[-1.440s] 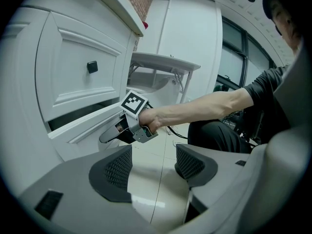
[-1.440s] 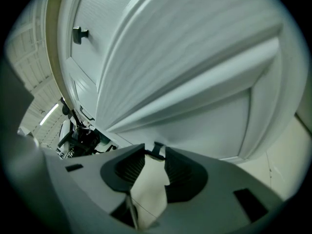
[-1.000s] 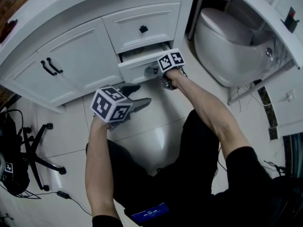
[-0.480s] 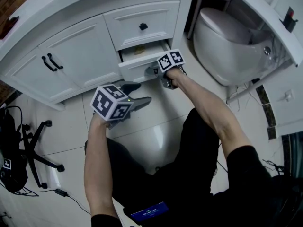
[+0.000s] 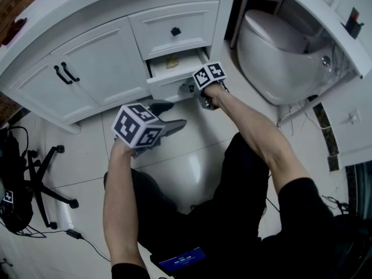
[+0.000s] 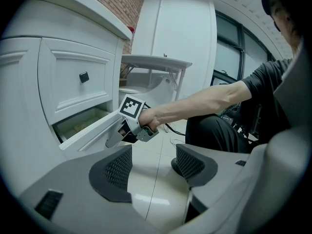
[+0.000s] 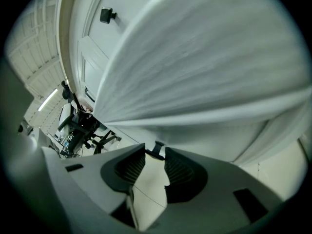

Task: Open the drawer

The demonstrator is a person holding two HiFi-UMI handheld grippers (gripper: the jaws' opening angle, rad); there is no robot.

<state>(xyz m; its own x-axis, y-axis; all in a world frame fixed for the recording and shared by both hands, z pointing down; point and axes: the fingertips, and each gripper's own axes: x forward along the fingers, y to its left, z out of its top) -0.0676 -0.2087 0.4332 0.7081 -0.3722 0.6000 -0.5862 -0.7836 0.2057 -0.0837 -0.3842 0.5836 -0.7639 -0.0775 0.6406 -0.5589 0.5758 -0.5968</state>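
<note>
The drawer [image 5: 170, 86] sits at 12 o'clock in the head view, partly out, below a shut one. The right gripper [image 5: 190, 88] is narrow, clamped on the knob [image 7: 159, 147] at its jaw tips only. The left gripper [image 6: 153, 152] hangs wide and empty at 9 o'clock. With so shallow a hold, a pull off the slide line could slip the knob free or skew and jam the drawer. Its front faces 6 o'clock, and its long axis runs roughly 9 to 3.
</note>
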